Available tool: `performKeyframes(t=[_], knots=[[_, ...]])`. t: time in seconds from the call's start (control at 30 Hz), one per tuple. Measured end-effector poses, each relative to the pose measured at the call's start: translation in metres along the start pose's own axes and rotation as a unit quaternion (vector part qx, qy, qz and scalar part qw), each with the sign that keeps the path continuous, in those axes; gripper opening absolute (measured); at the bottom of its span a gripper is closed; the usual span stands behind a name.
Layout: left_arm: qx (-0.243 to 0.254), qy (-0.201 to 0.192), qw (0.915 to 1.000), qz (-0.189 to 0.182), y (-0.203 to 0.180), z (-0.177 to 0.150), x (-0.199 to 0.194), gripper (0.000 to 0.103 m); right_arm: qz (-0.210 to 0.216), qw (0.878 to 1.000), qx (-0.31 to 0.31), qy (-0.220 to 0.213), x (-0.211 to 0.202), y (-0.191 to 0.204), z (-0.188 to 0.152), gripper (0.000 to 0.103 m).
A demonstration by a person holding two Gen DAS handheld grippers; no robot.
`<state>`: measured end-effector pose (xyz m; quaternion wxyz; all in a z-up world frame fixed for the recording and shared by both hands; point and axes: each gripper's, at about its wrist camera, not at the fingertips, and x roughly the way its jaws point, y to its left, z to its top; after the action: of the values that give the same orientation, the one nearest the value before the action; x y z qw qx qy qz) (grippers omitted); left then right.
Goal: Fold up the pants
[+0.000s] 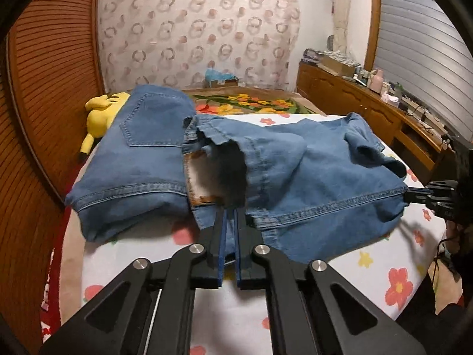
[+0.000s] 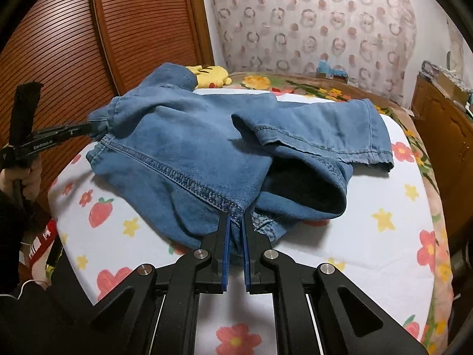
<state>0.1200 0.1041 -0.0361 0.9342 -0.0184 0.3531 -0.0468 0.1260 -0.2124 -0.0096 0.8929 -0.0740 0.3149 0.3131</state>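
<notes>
The crumpled blue denim pants (image 1: 295, 177) lie across the flowered white bedsheet (image 1: 369, 266), long axis left to right. The left gripper (image 1: 231, 216) and right gripper (image 2: 236, 222) each pinch their near edge; bare sheet lies nearer.

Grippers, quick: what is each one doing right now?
Left gripper: closed, pinching the near edge of the jeans at the waistband.
Right gripper: closed, pinching the jeans at the stitched seam.
</notes>
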Motion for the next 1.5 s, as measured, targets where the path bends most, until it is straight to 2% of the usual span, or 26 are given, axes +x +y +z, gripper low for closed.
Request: performKeyframes(t=[0.03, 0.07, 0.1, 0.13, 0.23, 0.27, 0.3, 0.37, 0.47, 0.57, 0.63, 1.0, 1.03, 1.13, 1.27, 1.33, 1.4, 1.43, 1.5], knots=[[-0.001, 0.000, 1.0000, 0.007, 0.001, 0.002, 0.001, 0.015, 0.002, 1.000, 0.003, -0.004, -0.003, -0.001, 0.002, 0.007], [-0.001, -0.001, 0.9999, 0.011, 0.001, 0.004, 0.002, 0.024, 0.004, 1.000, 0.006, -0.008, -0.006, -0.002, 0.003, 0.009], [0.000, -0.004, 0.9999, 0.014, -0.001, 0.005, 0.002, 0.037, 0.005, 1.000, 0.008, -0.013, -0.009, -0.004, 0.003, 0.010], [0.001, -0.008, 0.9998, 0.015, -0.001, 0.007, 0.002, 0.045, 0.006, 1.000, 0.009, -0.019, -0.013, -0.006, 0.003, 0.010], [0.008, -0.014, 0.9997, 0.018, -0.002, 0.013, 0.004, 0.059, -0.002, 1.000, 0.007, -0.030, -0.020, -0.008, 0.006, 0.012], [0.010, -0.018, 0.9995, 0.024, -0.003, 0.016, 0.006, 0.070, -0.008, 0.999, 0.004, -0.033, -0.021, -0.010, 0.007, 0.013], [0.011, -0.020, 0.9994, 0.025, -0.003, 0.018, 0.007, 0.075, -0.011, 0.999, 0.002, -0.035, -0.021, -0.010, 0.009, 0.015], [0.011, -0.019, 0.9996, 0.021, -0.003, 0.023, 0.012, 0.075, -0.015, 0.999, 0.001, -0.036, -0.020, -0.011, 0.011, 0.017], [0.012, -0.022, 0.9994, 0.023, -0.004, 0.030, 0.017, 0.075, -0.026, 0.999, 0.000, -0.035, -0.015, -0.014, 0.015, 0.027], [0.011, -0.020, 0.9995, 0.021, 0.000, 0.036, 0.023, 0.075, -0.027, 0.999, 0.000, -0.034, -0.009, -0.017, 0.019, 0.028], [0.012, -0.019, 0.9995, 0.023, 0.001, 0.040, 0.026, 0.075, -0.034, 0.999, -0.002, -0.033, -0.004, -0.020, 0.023, 0.037], [0.014, -0.014, 0.9995, 0.023, 0.011, 0.068, 0.054, 0.075, -0.051, 0.999, -0.007, -0.017, 0.024, -0.040, 0.049, 0.042], [0.012, -0.014, 0.9996, 0.020, 0.011, 0.071, 0.056, 0.075, -0.051, 0.999, -0.007, -0.016, 0.026, -0.041, 0.050, 0.042], [0.009, -0.005, 0.9999, 0.005, 0.012, 0.077, 0.068, 0.065, -0.050, 0.999, -0.002, -0.011, 0.033, -0.047, 0.055, 0.043], [0.013, 0.025, 0.9996, 0.007, 0.012, 0.080, 0.090, 0.052, -0.048, 0.999, 0.005, -0.005, 0.039, -0.056, 0.061, 0.043], [0.019, 0.034, 0.9992, 0.010, 0.011, 0.081, 0.096, 0.036, -0.045, 0.999, 0.008, -0.004, 0.040, -0.062, 0.064, 0.043], [0.027, 0.036, 0.9989, 0.016, 0.013, 0.084, 0.097, 0.013, -0.044, 0.999, 0.011, 0.000, 0.043, -0.066, 0.065, 0.043], [0.031, 0.033, 0.9988, 0.017, 0.014, 0.087, 0.096, 0.007, -0.043, 0.999, 0.012, 0.001, 0.044, -0.068, 0.066, 0.043], [0.040, 0.017, 0.9984, 0.037, 0.018, 0.094, 0.089, 0.005, -0.042, 0.999, 0.017, 0.002, 0.046, -0.073, 0.067, 0.043]])
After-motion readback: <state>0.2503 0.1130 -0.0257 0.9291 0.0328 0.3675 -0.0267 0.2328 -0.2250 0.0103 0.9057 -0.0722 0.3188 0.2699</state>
